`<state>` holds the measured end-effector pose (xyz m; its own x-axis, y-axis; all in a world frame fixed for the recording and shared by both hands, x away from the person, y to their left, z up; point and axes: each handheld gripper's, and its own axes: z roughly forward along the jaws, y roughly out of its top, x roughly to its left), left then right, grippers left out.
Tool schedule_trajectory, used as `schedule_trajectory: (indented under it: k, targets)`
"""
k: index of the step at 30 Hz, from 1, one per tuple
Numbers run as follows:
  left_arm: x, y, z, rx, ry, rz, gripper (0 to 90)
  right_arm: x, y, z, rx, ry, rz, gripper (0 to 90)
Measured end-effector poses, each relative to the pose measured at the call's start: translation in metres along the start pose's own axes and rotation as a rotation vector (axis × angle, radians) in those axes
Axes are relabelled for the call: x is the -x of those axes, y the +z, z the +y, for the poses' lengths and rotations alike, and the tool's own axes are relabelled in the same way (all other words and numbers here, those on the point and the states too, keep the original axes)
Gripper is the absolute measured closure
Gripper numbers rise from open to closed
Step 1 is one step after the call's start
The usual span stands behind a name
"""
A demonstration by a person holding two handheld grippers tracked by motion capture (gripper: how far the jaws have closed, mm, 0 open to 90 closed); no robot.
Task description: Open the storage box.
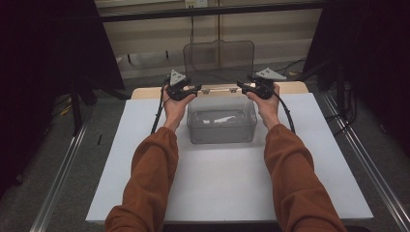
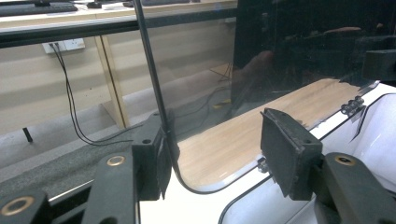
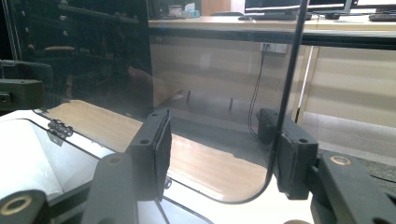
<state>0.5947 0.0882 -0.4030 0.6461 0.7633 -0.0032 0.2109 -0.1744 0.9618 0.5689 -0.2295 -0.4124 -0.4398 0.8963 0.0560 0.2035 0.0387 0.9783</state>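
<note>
A clear plastic box (image 1: pixel 221 126) stands at the far middle of the white board, its hinged lid (image 1: pixel 218 58) raised upright. Something pale lies on its bottom (image 1: pixel 220 119). My left gripper (image 1: pixel 194 89) is at the lid's lower left corner and my right gripper (image 1: pixel 241 87) at the lower right corner. In the left gripper view the jaws (image 2: pixel 217 144) stand apart with the lid's edge (image 2: pixel 159 93) against the left pad only. In the right gripper view the jaws (image 3: pixel 219 140) are also apart, and the lid's edge (image 3: pixel 285 93) runs just in front of the right pad.
The white board (image 1: pixel 222 183) covers a wooden table (image 1: pixel 145 92) whose far strip shows behind the box. Small hinges (image 2: pixel 352 105) join the lid to the box. Dark curtains hang on both sides, and metal rails (image 1: pixel 63 169) run along the floor.
</note>
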Motion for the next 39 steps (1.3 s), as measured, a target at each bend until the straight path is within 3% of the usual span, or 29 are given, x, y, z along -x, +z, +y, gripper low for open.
schedule_trajectory:
  k: [2,8,20,27,39]
  targets:
    - [-0.002,0.0,0.0,-0.004,0.018,0.001,43.8,0.0,0.0,0.0,-0.003,0.001,0.001,44.5]
    - [0.0,0.001,-0.001,-0.004,0.0,-0.005,40.5,0.0,0.002,-0.001,-0.006,-0.001,-0.004,43.3]
    - [-0.002,0.002,-0.003,-0.016,0.017,-0.001,39.5,-0.001,0.005,-0.007,-0.04,-0.017,-0.018,38.8]
    - [-0.002,0.004,-0.006,-0.024,0.002,-0.005,37.8,-0.001,0.007,-0.01,-0.043,-0.013,-0.013,37.6]
    - [0.0,0.006,-0.008,-0.036,-0.029,-0.022,27.0,-0.001,0.009,-0.01,-0.046,0.001,-0.008,35.2]
